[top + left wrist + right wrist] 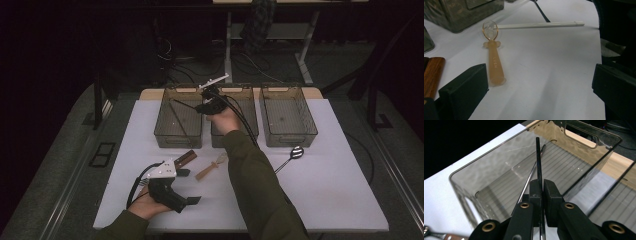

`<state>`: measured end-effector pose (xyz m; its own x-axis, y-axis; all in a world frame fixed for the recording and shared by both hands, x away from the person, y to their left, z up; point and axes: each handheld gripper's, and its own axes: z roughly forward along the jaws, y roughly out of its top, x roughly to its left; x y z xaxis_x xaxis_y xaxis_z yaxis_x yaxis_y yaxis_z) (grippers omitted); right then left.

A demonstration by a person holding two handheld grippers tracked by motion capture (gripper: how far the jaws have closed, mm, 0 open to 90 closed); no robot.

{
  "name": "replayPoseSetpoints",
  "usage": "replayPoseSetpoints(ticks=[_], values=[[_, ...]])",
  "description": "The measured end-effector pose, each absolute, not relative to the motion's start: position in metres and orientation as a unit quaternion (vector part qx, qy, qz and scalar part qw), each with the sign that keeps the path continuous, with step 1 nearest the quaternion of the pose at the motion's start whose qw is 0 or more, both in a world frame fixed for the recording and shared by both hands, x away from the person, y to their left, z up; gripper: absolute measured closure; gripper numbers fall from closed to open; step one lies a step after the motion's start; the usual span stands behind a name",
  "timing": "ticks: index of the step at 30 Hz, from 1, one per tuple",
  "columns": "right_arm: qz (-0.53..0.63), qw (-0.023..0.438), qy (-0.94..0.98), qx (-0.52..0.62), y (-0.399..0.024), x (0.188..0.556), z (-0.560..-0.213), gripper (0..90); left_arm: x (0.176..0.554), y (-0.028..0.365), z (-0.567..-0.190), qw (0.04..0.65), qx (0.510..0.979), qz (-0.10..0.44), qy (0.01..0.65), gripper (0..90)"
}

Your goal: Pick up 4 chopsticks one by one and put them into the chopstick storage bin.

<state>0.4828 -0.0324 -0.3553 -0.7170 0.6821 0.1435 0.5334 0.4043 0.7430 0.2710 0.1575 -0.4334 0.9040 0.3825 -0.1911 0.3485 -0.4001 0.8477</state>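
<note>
My right gripper is shut on a thin black chopstick and holds it over the leftmost smoky bin. A second dark stick lies slanted inside that bin. From above, the right gripper hovers at the bin's right rim. My left gripper rests open near the table's front left. Its jaws stand wide apart in the left gripper view, with an amber translucent spoon lying just ahead of the left jaw, not touched.
Two more bins stand at the back. A white chopstick, a wooden handle and a dark spoon lie on the white table. The amber spoon lies mid-table beside my right forearm.
</note>
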Motion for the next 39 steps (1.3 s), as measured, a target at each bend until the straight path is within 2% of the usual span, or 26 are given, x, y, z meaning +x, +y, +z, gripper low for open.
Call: replayPoseSetpoints(ticks=[24,26,30,34,39], values=[[0.365,0.113,0.845,0.375,0.027,0.502,-0.371,83.5,0.272,0.161,-0.432,0.509,0.832,0.016,0.218,0.0],[0.366,0.122,0.843,0.375,0.027,0.502,-0.371,75.9,0.272,0.161,-0.431,0.509,0.833,0.016,0.218,0.0],[0.375,0.119,0.836,0.382,0.023,0.502,-0.368,69.9,0.272,0.161,-0.432,0.509,0.832,0.015,0.219,0.0],[0.383,0.100,0.832,0.389,0.019,0.502,-0.365,64.6,0.272,0.161,-0.432,0.508,0.833,0.015,0.219,0.0],[0.385,0.078,0.835,0.386,0.013,0.500,-0.363,53.1,0.272,0.161,-0.432,0.507,0.833,0.016,0.219,0.0]])
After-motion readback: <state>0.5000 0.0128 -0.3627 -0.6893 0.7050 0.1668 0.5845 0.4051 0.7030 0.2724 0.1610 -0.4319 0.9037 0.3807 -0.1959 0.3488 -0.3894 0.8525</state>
